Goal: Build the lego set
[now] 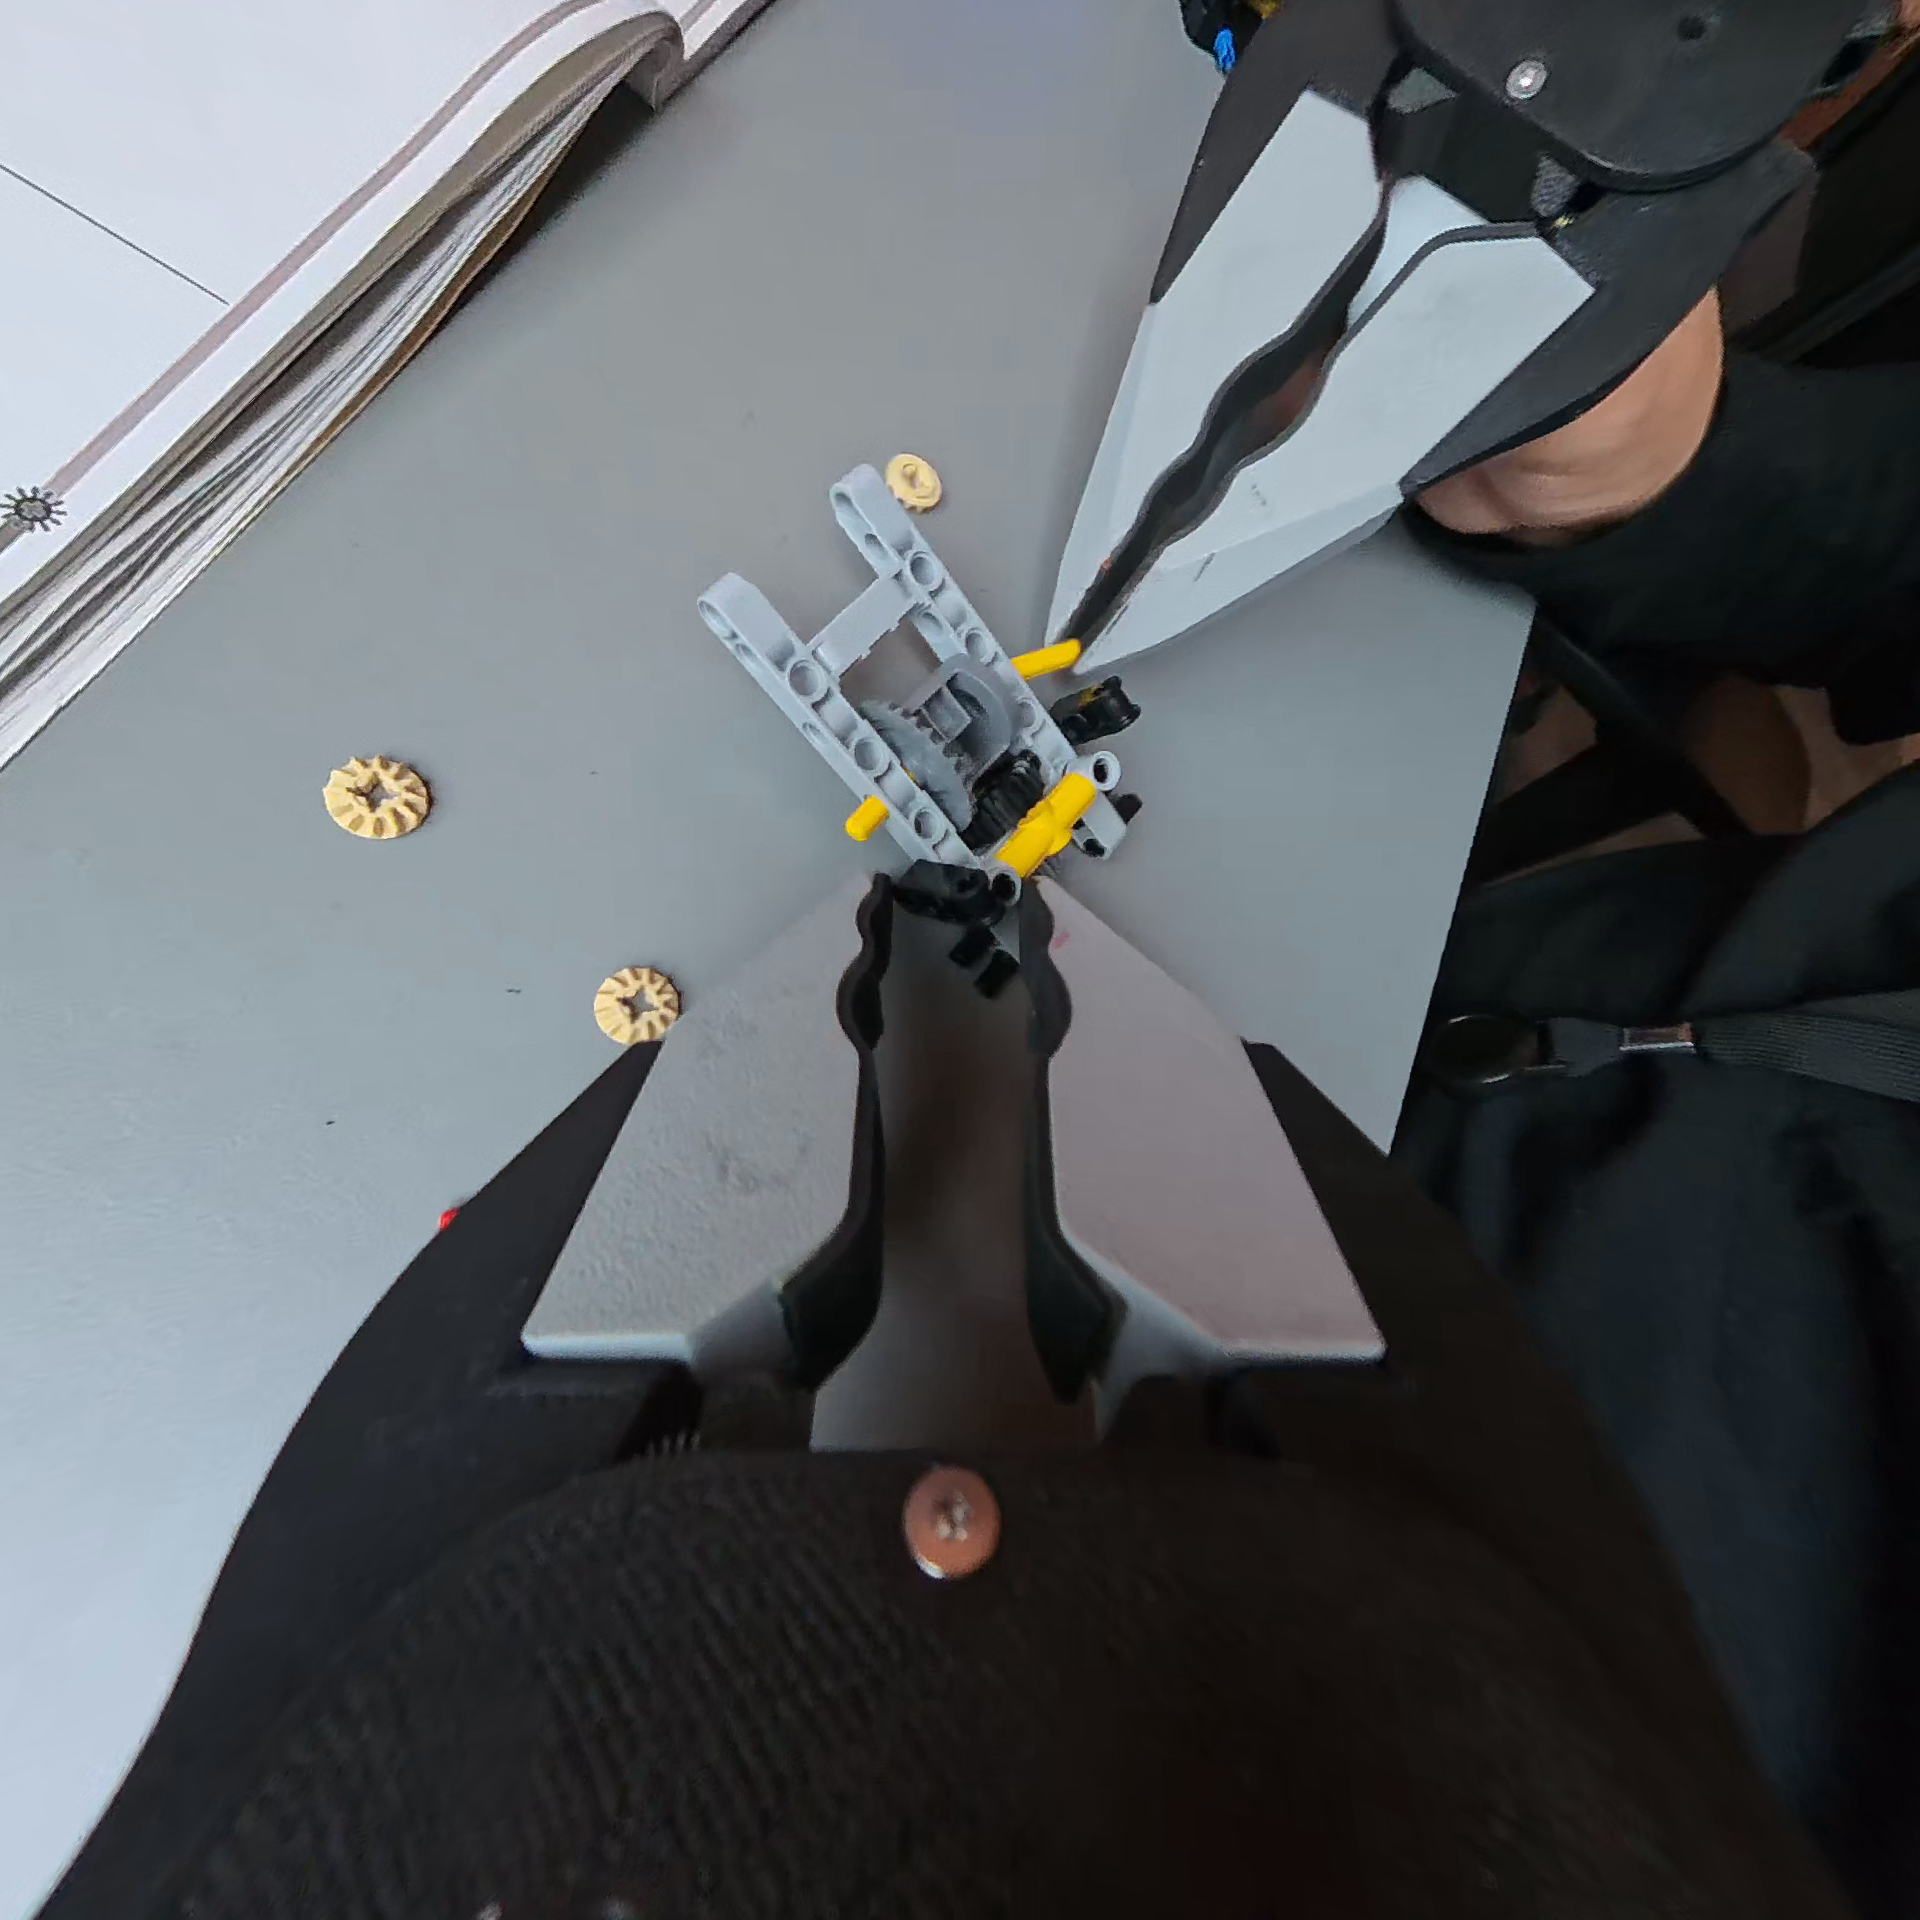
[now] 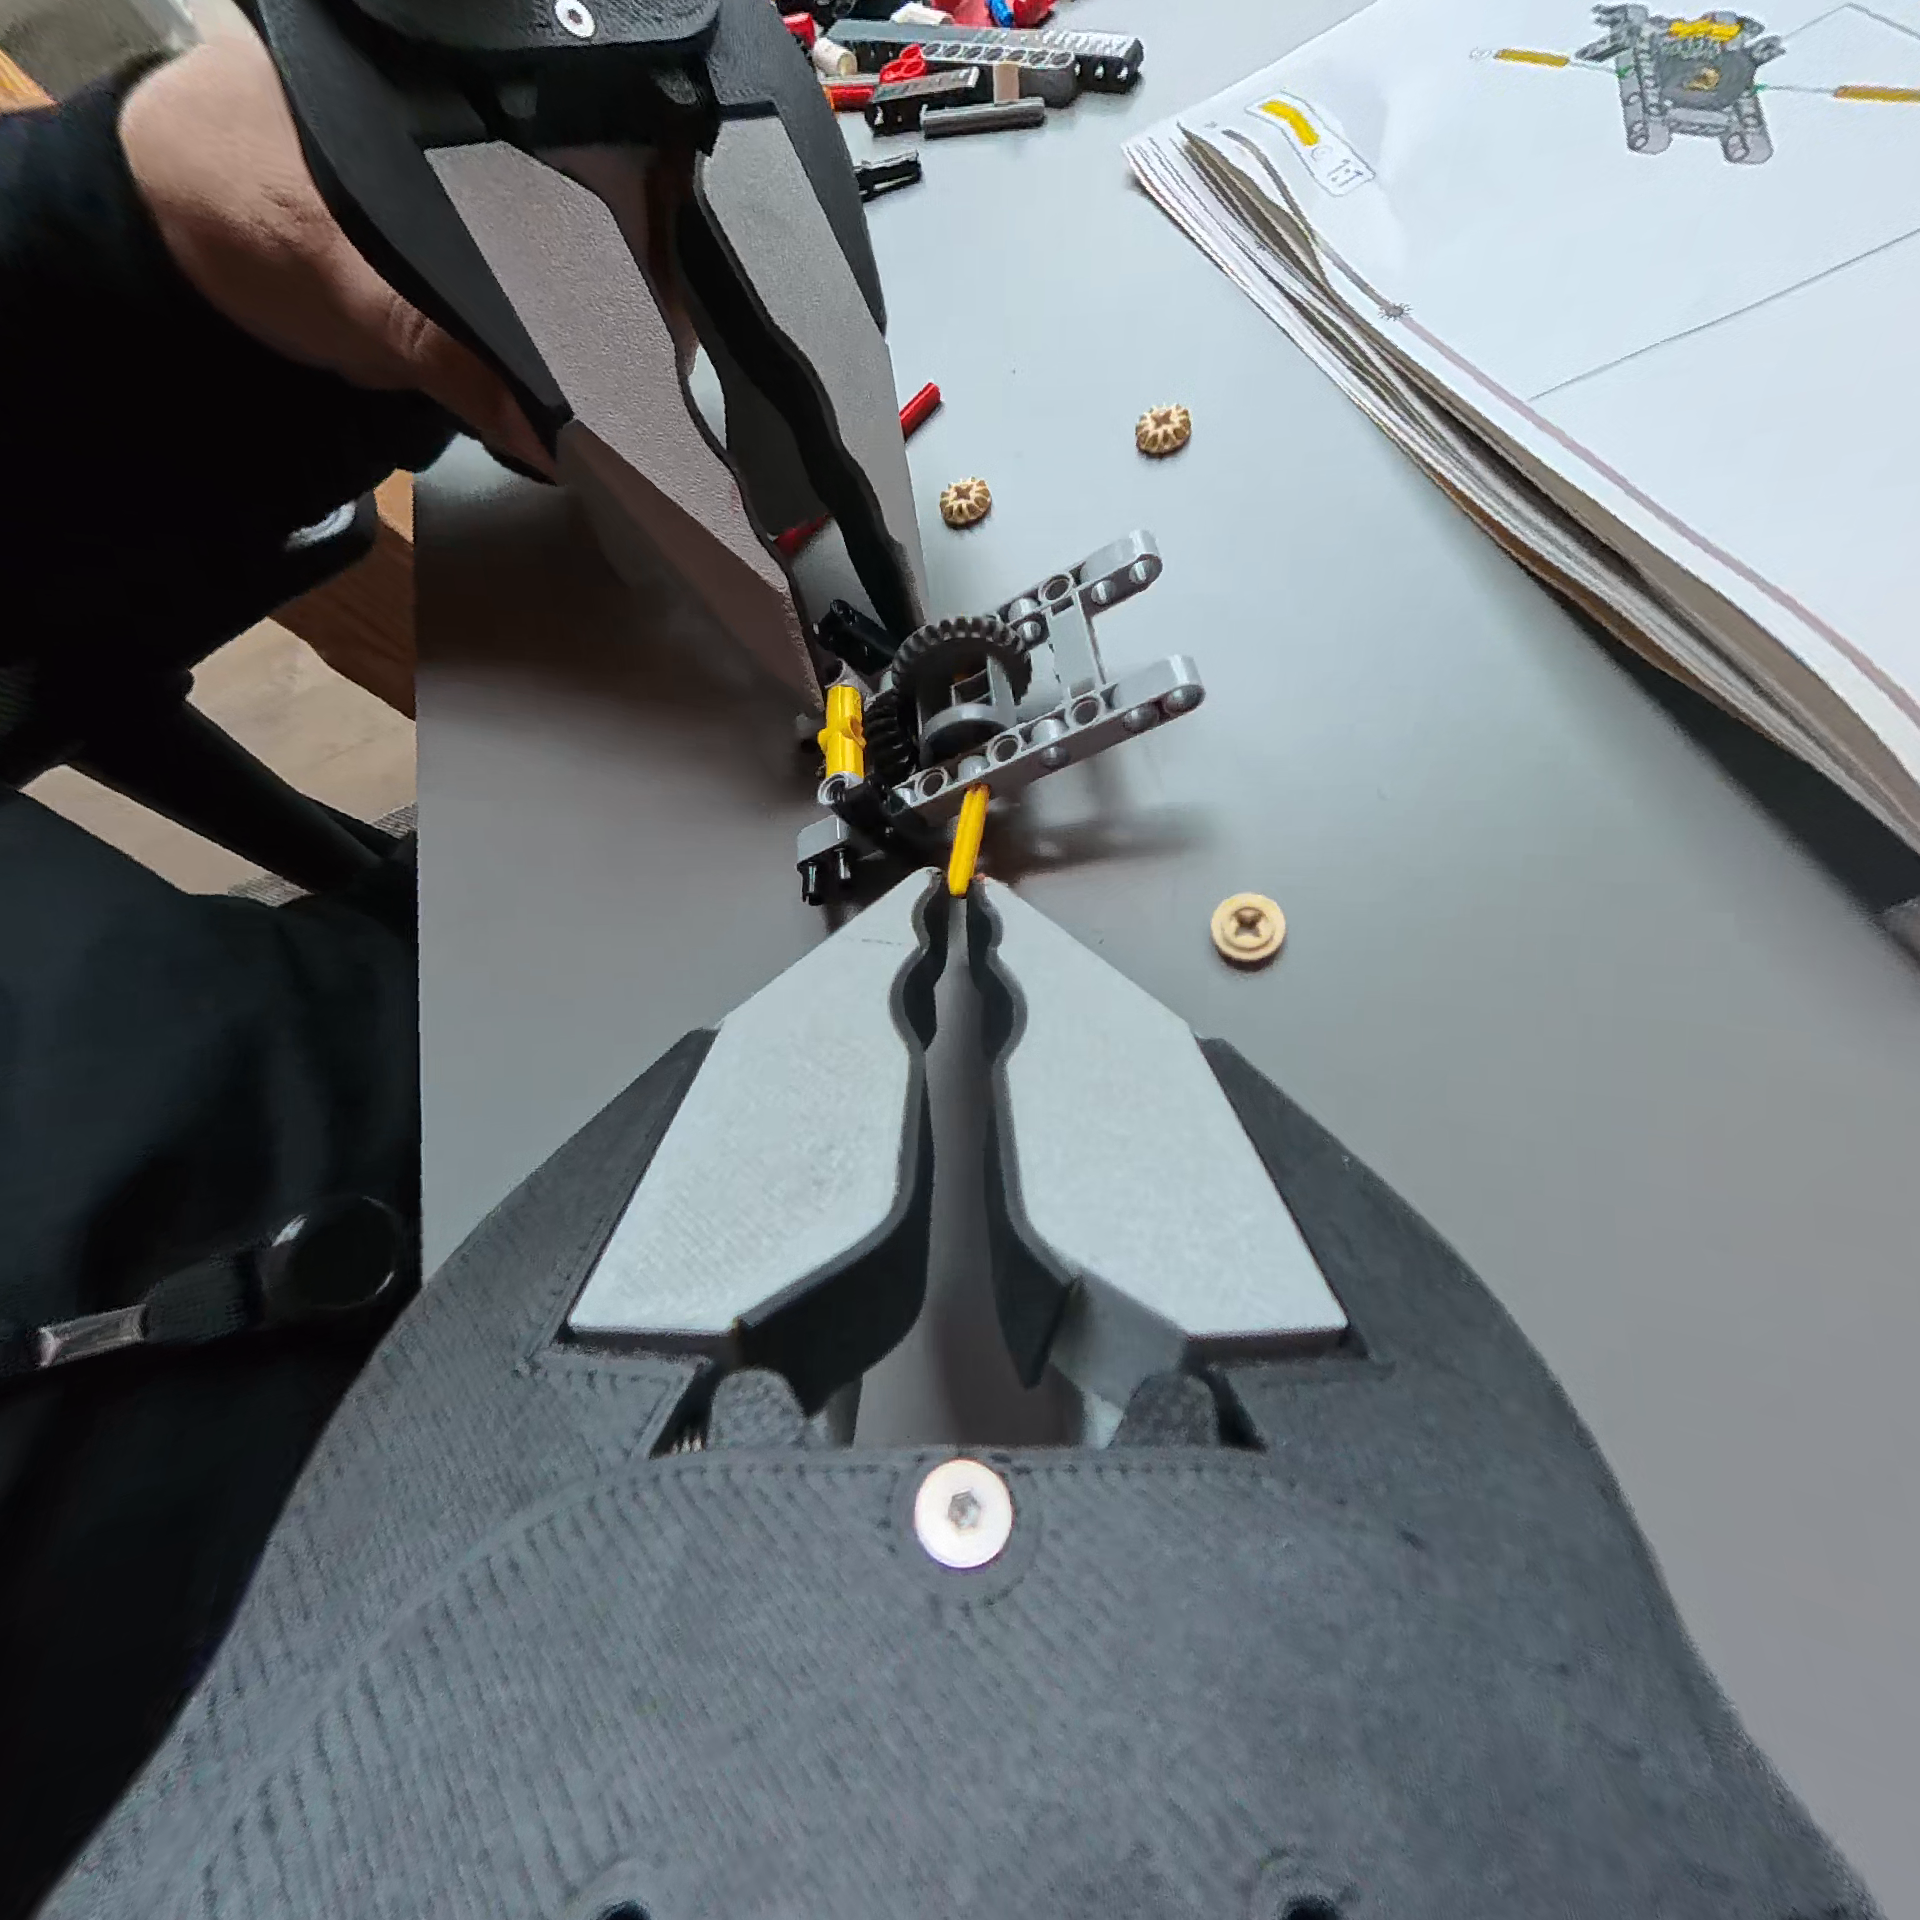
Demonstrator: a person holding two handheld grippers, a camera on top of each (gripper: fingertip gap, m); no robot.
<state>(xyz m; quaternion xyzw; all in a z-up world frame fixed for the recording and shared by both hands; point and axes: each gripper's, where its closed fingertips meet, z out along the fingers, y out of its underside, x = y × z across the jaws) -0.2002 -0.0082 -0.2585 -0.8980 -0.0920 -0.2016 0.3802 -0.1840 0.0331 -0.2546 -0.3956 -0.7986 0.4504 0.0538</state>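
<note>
Left gripper [image 1: 951, 899]: nearest the lens in the left wrist view, its black-lined grey fingers clenched on the black connector end of the assembly.
Right gripper [image 2: 956, 894]: tips pinched together on the outer end of a thin yellow plastic axle [image 2: 969, 837].
Yellow axle: pushed into a side hole of the frame's nearer beam.
Assembly [image 1: 914, 696]: light grey beam-and-gear Lego frame with dark gears and yellow pins, held just above the grey tabletop [image 1: 468, 644] near its edge.
Tan gears: three small toothed plastic discs [image 1: 376, 797] [image 1: 636, 1004] [image 1: 914, 481] lying loose around the frame.
Instruction booklet [image 2: 1621, 343]: open, thick white paper, beyond the frame.
Spare parts [image 2: 977, 73]: loose heap at the far end of the table.
</note>
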